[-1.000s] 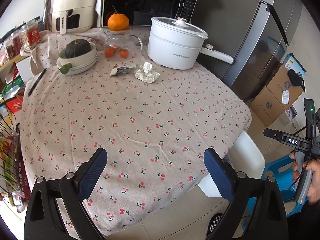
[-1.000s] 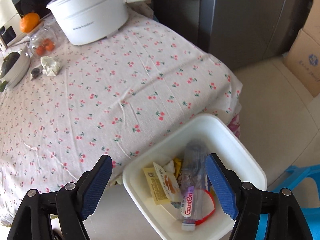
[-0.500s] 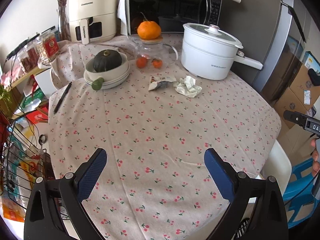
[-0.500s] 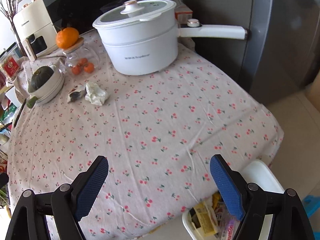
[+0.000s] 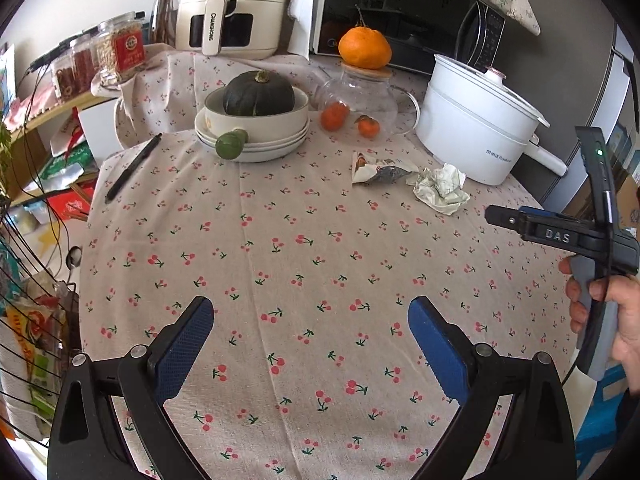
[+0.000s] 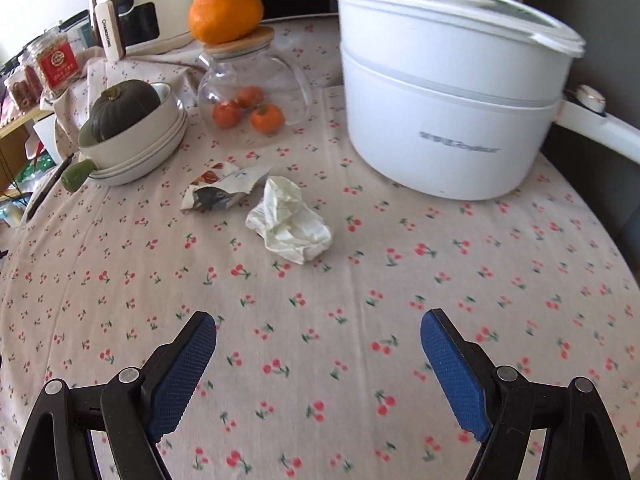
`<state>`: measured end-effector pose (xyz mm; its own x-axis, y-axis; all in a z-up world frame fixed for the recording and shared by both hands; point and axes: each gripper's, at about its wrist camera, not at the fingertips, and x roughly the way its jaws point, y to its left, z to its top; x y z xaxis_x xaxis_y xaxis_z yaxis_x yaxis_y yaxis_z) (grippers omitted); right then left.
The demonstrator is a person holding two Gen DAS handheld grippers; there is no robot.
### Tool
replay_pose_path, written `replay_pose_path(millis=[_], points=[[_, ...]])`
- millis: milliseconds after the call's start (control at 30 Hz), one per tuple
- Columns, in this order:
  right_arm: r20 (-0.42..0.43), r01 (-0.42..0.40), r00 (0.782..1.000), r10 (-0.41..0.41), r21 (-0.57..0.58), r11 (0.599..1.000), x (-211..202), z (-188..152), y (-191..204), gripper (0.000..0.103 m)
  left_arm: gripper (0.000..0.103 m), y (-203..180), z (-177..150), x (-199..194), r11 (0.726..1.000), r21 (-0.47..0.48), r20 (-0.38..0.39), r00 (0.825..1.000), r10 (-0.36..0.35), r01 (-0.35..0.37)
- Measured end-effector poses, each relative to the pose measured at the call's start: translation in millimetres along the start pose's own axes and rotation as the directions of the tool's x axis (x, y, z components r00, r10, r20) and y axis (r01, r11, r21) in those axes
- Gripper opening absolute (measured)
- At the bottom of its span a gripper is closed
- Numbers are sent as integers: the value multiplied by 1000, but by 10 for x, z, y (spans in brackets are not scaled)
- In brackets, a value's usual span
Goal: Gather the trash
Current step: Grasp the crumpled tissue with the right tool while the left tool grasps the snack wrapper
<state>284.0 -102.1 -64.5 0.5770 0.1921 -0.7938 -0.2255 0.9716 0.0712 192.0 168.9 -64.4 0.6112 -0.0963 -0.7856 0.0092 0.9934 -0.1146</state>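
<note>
From my left wrist camera I see the left gripper (image 5: 310,320) with its jaws spread wide and nothing between them, over the cherry-print tablecloth (image 5: 280,248). Only this view shows my right hand (image 5: 604,320) at 3 o'clock, wrapped round the handle of its black tool, and a black pen (image 5: 134,168) at 10 o'clock near the cloth's edge.

The right wrist camera sits closer in. The right gripper (image 6: 318,334) is likewise spread wide and empty. The crumpled tissue (image 6: 290,226) lies at 12 o'clock from it, with the torn wrapper (image 6: 218,190) just beside it at 11 o'clock; I cannot tell whether the two touch.

The white pot (image 6: 452,92) stands at 1 o'clock, near the tissue but apart from it. Behind the trash a glass jar (image 6: 254,92) carries an orange (image 6: 226,12) on its lid. A dark squash (image 6: 122,108) sits in stacked bowls (image 6: 138,152) at 10 o'clock. Nothing lies between either gripper and the trash.
</note>
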Motion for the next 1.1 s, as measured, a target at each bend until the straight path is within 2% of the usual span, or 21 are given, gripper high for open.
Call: replay_pose_path(millis=[67,267,333,367,400,433,467,533,700,833,1100], points=[[-21,-9,1000,9,-1,1000,248,99,46,87,99,3,17,48,1000,5,1,1000,3,-3],[-43,-11,999,10,-33,999,730,370,125,77,99,-96,120,165,998,59,17,1000,8,-9],[-50,-20,999,19,-37,999,847,425,110,66,99,-139,168,221,998,70,25,1000,6,-8],[-58,-27,998,25,-36,999,901,444,94,49,99,-158,193,250,997,72,28,1000,2,-4],[-62,-41,997,39,-36,999,939,461,76,40,99,-184,217,284,997,77,32,999,-3,0],[-50,-57,997,55,-35,998,934,469,54,39,99,-220,243,323,996,87,36,999,-7,4],[-43,-77,996,75,-41,996,913,474,36,31,99,-259,271,369,995,98,38,999,-11,7],[-46,-93,995,91,-50,994,844,481,4,22,97,-344,337,480,993,117,33,999,-21,17],[-33,-87,996,85,-78,993,527,375,-207,21,90,-616,567,788,982,185,26,998,-49,43],[-35,-93,995,92,-42,995,274,216,-485,21,85,-799,767,1055,971,225,18,996,-82,76],[-40,-111,993,110,-4,994,-48,-153,-889,22,76,-1079,1069,1579,934,349,-20,997,-76,78]])
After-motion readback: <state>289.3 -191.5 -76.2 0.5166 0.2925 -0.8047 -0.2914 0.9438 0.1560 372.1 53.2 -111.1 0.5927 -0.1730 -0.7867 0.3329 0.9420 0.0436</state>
